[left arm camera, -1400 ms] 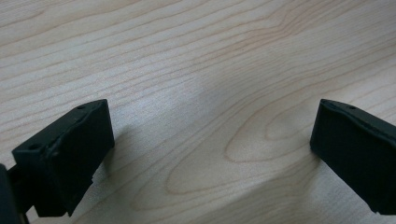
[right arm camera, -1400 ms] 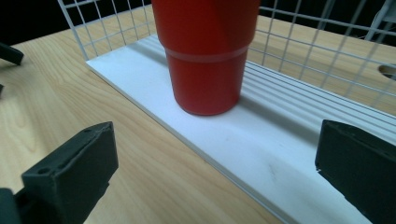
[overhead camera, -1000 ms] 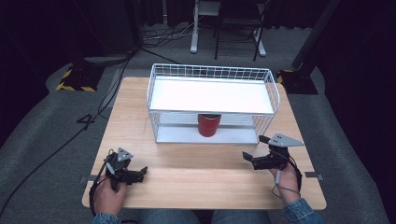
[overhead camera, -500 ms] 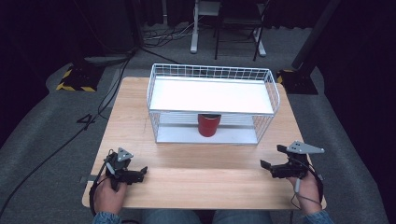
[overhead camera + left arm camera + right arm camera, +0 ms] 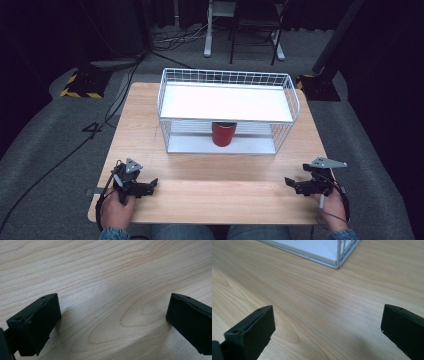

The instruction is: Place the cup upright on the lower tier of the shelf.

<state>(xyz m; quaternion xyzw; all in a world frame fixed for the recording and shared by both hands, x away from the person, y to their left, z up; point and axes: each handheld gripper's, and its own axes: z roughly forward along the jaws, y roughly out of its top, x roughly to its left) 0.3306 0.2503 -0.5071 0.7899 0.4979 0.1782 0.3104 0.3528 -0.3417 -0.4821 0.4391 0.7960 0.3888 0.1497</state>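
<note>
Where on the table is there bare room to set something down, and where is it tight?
Bare wood on the table runs along the near strip between the left tool and right tool, in front of the wire rack. Narrower strips flank the rack left and right. The rack's white top shelf is bare. Tight: the lower shelf, where the red cup stands under the top shelf.

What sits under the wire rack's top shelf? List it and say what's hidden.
Under the white top shelf of the wire rack, a red cup stands upright on the lower tray. The shelf covers the cup's rim and the tray's rear part.
</note>
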